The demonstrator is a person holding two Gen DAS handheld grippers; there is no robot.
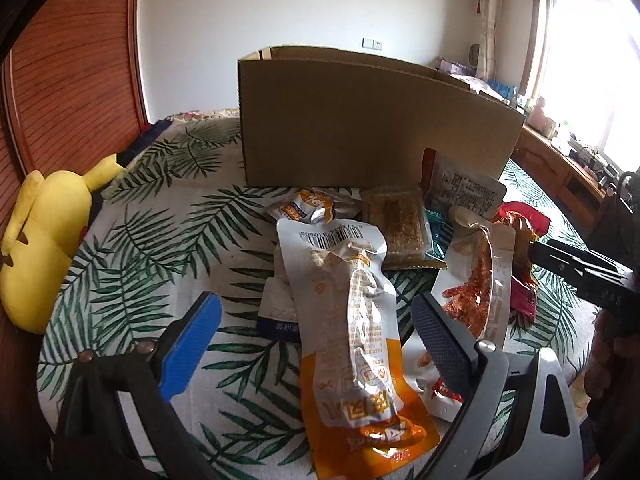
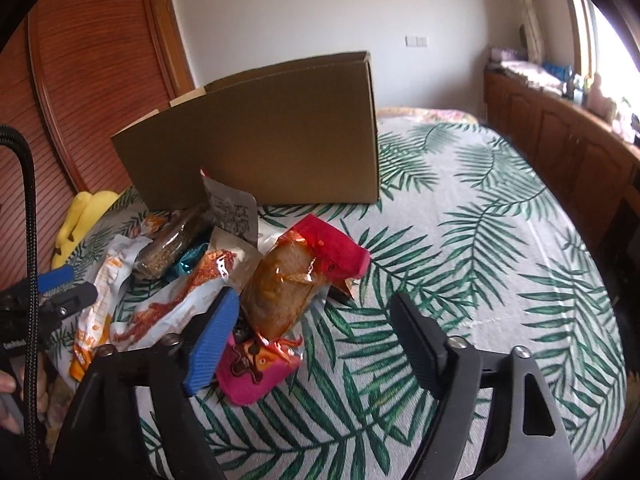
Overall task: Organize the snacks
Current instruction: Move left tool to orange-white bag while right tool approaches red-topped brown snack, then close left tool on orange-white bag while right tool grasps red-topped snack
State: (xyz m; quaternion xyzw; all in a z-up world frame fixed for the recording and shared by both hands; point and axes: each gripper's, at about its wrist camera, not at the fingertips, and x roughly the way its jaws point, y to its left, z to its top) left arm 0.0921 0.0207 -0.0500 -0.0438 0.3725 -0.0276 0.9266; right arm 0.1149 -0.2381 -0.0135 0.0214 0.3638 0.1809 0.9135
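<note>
Left gripper, jaws wide and empty, straddles the orange-and-white pouch; close across its middle, lift clear, carry over the cardboard box rim; right gripper likewise gapes empty.

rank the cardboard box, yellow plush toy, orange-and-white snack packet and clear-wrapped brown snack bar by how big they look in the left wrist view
1. cardboard box, clearly largest.
2. and 3. orange-and-white snack packet and yellow plush toy: about alike; the packet lies nearest the camera, so no ranking.
4. clear-wrapped brown snack bar, smallest, though it lies farther back.
</note>
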